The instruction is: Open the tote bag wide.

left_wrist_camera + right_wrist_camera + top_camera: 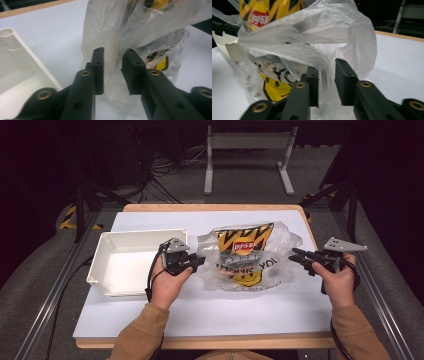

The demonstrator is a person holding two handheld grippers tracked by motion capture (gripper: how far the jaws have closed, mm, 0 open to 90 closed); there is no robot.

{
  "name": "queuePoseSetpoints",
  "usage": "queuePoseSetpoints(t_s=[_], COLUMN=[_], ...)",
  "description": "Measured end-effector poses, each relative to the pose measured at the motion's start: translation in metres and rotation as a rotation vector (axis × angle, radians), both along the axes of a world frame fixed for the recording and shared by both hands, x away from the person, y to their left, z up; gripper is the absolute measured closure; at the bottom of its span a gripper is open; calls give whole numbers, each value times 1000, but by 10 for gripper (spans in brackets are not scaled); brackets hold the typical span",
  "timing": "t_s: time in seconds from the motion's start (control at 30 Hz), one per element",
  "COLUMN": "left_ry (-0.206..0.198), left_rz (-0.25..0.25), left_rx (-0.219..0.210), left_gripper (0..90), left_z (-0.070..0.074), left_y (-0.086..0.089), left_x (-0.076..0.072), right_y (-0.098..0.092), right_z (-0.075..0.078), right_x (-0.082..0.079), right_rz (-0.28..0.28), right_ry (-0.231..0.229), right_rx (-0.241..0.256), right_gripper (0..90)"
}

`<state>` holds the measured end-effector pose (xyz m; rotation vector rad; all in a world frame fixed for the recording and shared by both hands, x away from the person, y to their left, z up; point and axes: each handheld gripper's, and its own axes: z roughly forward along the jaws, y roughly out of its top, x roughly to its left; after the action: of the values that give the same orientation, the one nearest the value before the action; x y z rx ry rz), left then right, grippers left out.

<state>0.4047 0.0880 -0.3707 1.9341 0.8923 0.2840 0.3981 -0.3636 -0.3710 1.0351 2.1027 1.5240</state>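
Where tools point(197, 261) flank it, crinkled clear plastic bag point(280, 251), perhaps touching.

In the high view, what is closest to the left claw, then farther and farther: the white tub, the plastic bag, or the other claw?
1. Plastic bag: its edge sits right at the left claw's tips.
2. White tub: just beside the claw, on its other side.
3. Right claw: farthest, across the bag.

My fingers point(98, 71) are matte black with brass-coloured rivets. Between them: a clear plastic bag point(280, 242) with black lettering and a yellow smiley print. Inside it, a chip bag point(245, 242), yellow with black zigzags and a red logo. Beside my left fingers: a white bin point(107, 270) on a white desk point(225, 312) edged in light wood.
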Motion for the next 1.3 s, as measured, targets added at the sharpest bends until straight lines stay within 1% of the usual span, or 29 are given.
queuePoseSetpoints(t_s=[0.07,0.1,0.13,0.17,0.2,0.23,0.27,0.33,0.37,0.4,0.47,0.5,0.57,0.63,0.7,0.77,0.87,0.93,0.97,1.0,1.07,1.17,1.23,1.3], left_ry=[-6,-14,-17,-19,-19,-25,-28,-38,-37,-40,-42,-45,-43,-45,-45,-45,-44,-44,-41,-45,-34,-36,-33,-29], left_rz=[-8,-13,-10,-13,-13,-15,-19,-20,-16,-21,-23,-23,-25,-27,-28,-28,-27,-27,-27,-28,-33,-34,-36,-38], left_rx=[-1,-15,-22,-20,-20,-25,-32,-34,-41,-36,-39,-38,-42,-41,-41,-41,-36,-36,-37,-30,-34,-34,-40,-38], left_gripper=[655,628,608,582,565,552,552,532,530,528,528,528,528,529,531,531,531,533,534,538,540,540,540,540], left_z=[1,6,8,10,10,12,14,18,19,20,21,21,21,21,21,21,20,20,20,20,19,19,18,17], left_y=[0,1,1,1,1,2,2,4,4,5,4,4,3,3,3,4,4,4,3,3,2,1,1,0], left_x=[0,-4,-5,-6,-6,-8,-9,-11,-13,-13,-14,-14,-15,-15,-14,-14,-14,-14,-14,-14,-14,-14,-14,-14], right_y=[-3,-6,-7,-8,-10,-14,-14,-19,-21,-22,-21,-21,-19,-18,-15,-14,-10,-8,-6,-4,1,7,9,10], right_z=[7,13,16,19,23,28,28,39,45,50,59,61,70,77,85,88,98,101,101,101,97,87,79,71], right_x=[-6,-12,-14,-17,-21,-25,-25,-33,-37,-39,-41,-41,-36,-30,-23,-20,-5,2,5,8,13,21,25,28], right_rz=[0,3,11,20,28,26,26,23,25,24,22,21,1,-15,-24,-26,-54,-67,-72,-68,-58,-43,-35,-40], right_ry=[-10,-23,-25,-17,-20,-38,-38,-67,-85,-99,-118,-125,-135,-144,-151,-153,-155,-157,-155,-155,-138,-111,-96,-90], right_rx=[10,5,3,5,-4,-12,-12,-3,7,16,28,33,22,28,38,44,74,82,79,74,60,20,11,4], right_gripper=[578,520,478,439,422,403,403,358,347,341,338,338,336,326,322,315,314,313,309,296,276,232,221,221])
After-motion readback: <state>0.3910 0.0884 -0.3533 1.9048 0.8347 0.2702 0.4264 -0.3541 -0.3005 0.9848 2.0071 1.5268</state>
